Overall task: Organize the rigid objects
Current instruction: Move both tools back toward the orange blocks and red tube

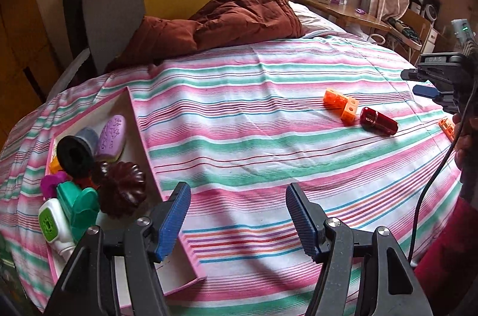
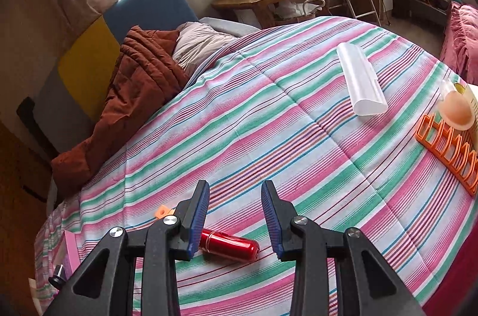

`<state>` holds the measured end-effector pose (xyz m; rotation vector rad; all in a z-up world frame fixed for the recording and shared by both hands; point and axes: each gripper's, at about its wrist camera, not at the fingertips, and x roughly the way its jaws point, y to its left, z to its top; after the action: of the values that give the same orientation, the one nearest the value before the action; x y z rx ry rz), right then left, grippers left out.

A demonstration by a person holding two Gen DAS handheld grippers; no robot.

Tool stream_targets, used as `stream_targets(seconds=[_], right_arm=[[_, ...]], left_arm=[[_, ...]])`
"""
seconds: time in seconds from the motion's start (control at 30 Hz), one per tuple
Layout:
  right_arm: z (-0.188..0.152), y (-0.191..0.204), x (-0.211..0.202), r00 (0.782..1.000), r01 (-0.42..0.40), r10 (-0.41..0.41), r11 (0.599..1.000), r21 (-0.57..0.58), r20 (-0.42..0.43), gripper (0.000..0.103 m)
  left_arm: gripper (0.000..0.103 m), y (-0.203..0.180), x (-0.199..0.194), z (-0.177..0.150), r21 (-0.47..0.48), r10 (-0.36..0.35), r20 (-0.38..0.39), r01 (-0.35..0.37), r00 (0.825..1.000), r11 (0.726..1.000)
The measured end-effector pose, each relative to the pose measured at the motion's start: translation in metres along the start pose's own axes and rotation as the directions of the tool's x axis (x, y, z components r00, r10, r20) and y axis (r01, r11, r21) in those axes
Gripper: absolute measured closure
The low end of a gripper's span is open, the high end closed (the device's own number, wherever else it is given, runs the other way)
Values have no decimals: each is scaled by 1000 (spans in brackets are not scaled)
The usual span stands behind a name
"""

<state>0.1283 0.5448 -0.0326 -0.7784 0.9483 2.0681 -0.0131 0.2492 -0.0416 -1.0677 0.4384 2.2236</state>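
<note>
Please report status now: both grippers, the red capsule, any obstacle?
Left gripper open, empty, beside pink box. Right gripper open, above red capsule, not gripping. Orange block close beside it.

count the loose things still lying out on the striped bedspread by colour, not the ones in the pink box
Orange: 2, the block piece and the slotted rack
Red: 1, the capsule-shaped case
White: 1, the long translucent case
Peach: 1, the round cup-like piece at the right edge, partly on the rack
Total: 5
</note>
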Motion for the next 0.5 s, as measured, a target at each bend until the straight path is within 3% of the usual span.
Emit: stream_targets(seconds=[0.17,0.5], right_arm=[[-1,2,3,1000,-13,13,1000,-8,-21,67],[-2,-5,11,997,-38,41,999,36,-69,67]], left_arm=[[36,-21,18,11,28,-35,-29,36,999,999],[36,-49,35,24,76,-40,-45,44,998,996]])
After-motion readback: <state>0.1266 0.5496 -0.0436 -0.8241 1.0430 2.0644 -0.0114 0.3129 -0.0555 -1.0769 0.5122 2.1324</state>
